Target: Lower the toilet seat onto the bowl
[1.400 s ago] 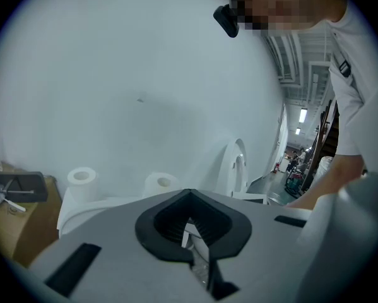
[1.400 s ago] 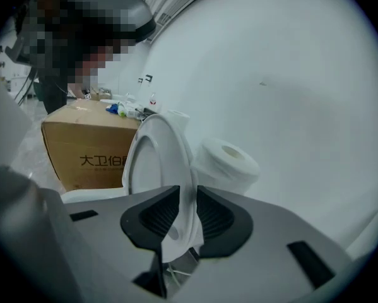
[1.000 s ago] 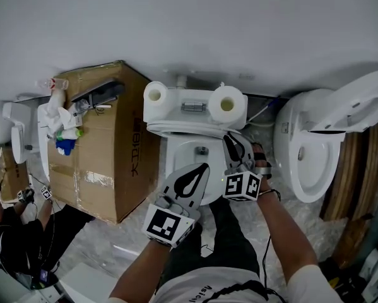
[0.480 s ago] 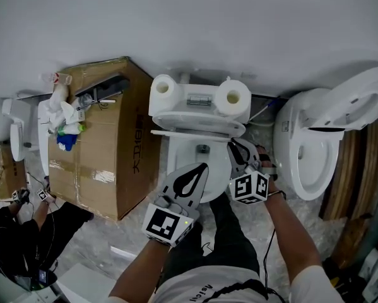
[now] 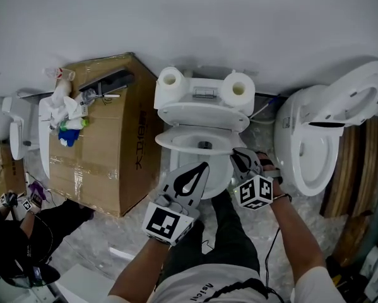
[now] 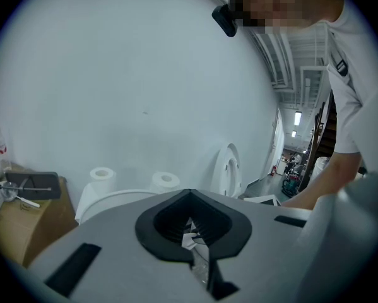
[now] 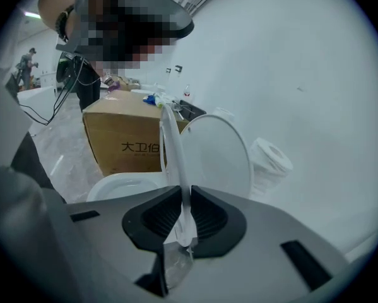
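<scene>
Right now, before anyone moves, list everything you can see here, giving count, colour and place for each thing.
middle toilet: one, white, against the wall.
toilet seat: one, white, half lowered over the bowl.
lid: one, white, raised behind the seat.
paper rolls: two, white, on the middle toilet, at the wall.
cardboard box: one, brown, left of the middle toilet.
black object: one, on the box top.
right toilet: one, white, lid up.
other person: one, dark clothes, bottom left corner.
left tongs: one, grey, shut, empty, above the bowl's front.
right tongs: one, grey, just been closing, clamped on the toilet seat's rim.
</scene>
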Available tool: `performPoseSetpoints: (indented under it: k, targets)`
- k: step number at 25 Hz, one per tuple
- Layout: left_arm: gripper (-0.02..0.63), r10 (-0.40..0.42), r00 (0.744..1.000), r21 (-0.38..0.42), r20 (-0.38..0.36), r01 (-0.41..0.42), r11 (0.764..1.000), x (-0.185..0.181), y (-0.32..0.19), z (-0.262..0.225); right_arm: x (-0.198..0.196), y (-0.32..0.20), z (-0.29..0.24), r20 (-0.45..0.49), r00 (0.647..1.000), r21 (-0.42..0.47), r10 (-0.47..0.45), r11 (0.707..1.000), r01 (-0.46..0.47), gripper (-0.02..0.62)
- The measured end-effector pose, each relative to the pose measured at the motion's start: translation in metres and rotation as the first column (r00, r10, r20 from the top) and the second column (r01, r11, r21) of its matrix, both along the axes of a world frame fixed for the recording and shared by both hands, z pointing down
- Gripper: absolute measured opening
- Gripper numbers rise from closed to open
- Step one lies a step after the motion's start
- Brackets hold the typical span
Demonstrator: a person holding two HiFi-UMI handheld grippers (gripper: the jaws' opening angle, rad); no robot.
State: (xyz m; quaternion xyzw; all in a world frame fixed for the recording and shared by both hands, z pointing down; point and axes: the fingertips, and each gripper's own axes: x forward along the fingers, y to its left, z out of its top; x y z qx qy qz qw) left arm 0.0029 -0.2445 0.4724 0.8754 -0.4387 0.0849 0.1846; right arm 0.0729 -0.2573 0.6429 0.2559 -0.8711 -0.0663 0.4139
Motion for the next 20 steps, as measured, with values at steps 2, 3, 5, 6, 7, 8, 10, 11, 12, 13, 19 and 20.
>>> performPoseSetpoints:
  k: [2,3,5,6,7,8,10,11,12,13,19,20]
  targets:
    - [0.009,0.0,1.0,0.002,-0.003,0.0,1.0,-0.005,0.006,-0.001,-0.001,0.012,0.003,-0.011,1.0,-0.003,-0.002,1.0,0.002,0.054]
    - [0.009,0.002,1.0,0.009,-0.007,-0.002,1.0,-0.007,0.008,-0.002,-0.001,0.019,0.005,-0.016,1.0,-0.004,-0.002,1.0,0.002,0.054]
    - [0.009,0.003,1.0,0.017,-0.011,-0.003,1.0,-0.012,0.014,-0.003,-0.002,0.032,0.009,-0.027,1.0,-0.008,-0.003,1.0,0.002,0.055]
    - [0.009,0.005,1.0,0.019,-0.012,-0.005,1.0,-0.015,0.018,-0.002,-0.003,0.039,0.011,-0.034,0.999,-0.008,-0.004,1.0,0.004,0.055]
    - [0.009,0.008,1.0,0.021,-0.014,-0.008,1.0,-0.018,0.021,-0.001,-0.003,0.046,0.014,-0.042,0.999,-0.009,-0.007,1.0,0.007,0.055]
    - [0.009,0.012,1.0,0.022,-0.015,-0.012,1.0,-0.02,0.026,0.0,-0.003,0.054,0.017,-0.052,0.999,-0.011,-0.011,1.0,0.011,0.055]
    - [0.009,0.019,1.0,0.021,-0.019,-0.019,1.0,-0.024,0.035,0.004,-0.004,0.071,0.024,-0.07,0.997,-0.017,-0.02,1.0,0.019,0.058]
    - [0.009,0.023,1.0,0.02,-0.02,-0.023,1.0,-0.025,0.04,0.007,-0.004,0.079,0.028,-0.078,0.997,-0.019,-0.021,1.0,0.02,0.06]
    - [0.009,0.028,0.999,0.018,-0.021,-0.027,0.999,-0.026,0.044,0.01,-0.005,0.086,0.031,-0.085,0.996,-0.02,-0.02,1.0,0.018,0.061]
    - [0.009,0.033,0.999,0.018,-0.023,-0.032,0.999,-0.027,0.049,0.013,-0.005,0.092,0.035,-0.089,0.996,-0.018,-0.015,1.0,0.014,0.063]
    - [0.009,0.044,0.999,-0.011,-0.025,-0.045,0.999,-0.041,0.087,0.04,-0.01,0.127,0.057,-0.112,0.994,0.015,0.012,1.0,-0.011,0.064]
    - [0.009,0.045,0.999,-0.016,-0.025,-0.045,0.999,-0.044,0.093,0.045,-0.01,0.132,0.061,-0.118,0.993,0.021,0.014,1.0,-0.012,0.064]
